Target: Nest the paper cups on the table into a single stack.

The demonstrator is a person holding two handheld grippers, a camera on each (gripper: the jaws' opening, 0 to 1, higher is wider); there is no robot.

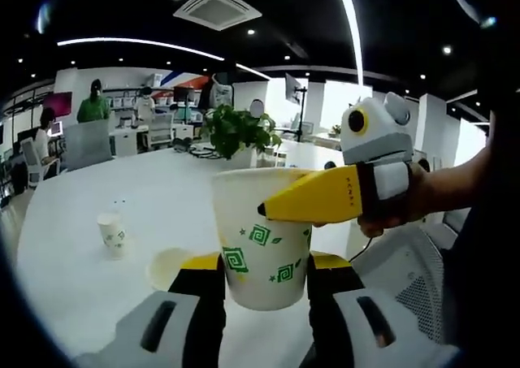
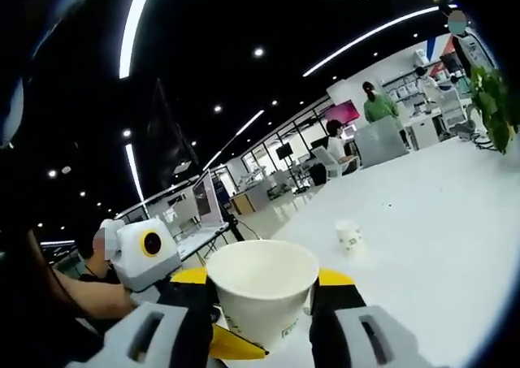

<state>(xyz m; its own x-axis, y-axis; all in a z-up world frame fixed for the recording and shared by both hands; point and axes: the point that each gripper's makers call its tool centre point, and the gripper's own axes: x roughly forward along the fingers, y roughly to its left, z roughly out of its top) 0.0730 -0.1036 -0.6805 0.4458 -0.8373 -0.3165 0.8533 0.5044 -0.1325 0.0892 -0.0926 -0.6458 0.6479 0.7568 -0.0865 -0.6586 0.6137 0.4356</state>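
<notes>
small cup: a paper cup (image 1: 112,233) with a green print stands upright on the white bench (image 1: 122,197), far left in the left gripper view and well apart from the grippers; in the right gripper view the same far cup (image 2: 348,235) stands alone on the bench (image 2: 439,214).
flat disc: a pale round thing (image 1: 168,266) lies on the bench just left of the held cup in the left gripper view; whether it is a lid or a squashed cup i cannot tell.
left gripper: its fingers (image 1: 203,283) pinch the lower wall of a paper cup with green spiral print (image 1: 262,246), held upright above the bench; left gripper (image 1: 265,279).
right gripper seen from the left: its yellow finger (image 1: 313,196) crosses over the rim of that held cup, a hand (image 1: 406,201) behind it.
right gripper: right gripper (image 2: 264,299); its fingers (image 2: 193,291) are closed against the sides of a white paper cup (image 2: 262,291), mouth up and open toward the camera.
step in hand: judging by the two cups held close together in the air, this is bringing one cup over the other to nest them.
next move: it calls for lining the base of one cup over the other's mouth, keeping both axes level, and pushing down lightly so the thin walls don't crush.
left to do: the small cup on the bench is not yet in any stack.
background: a potted plant (image 1: 236,132) stands at the far side of the bench.
</notes>
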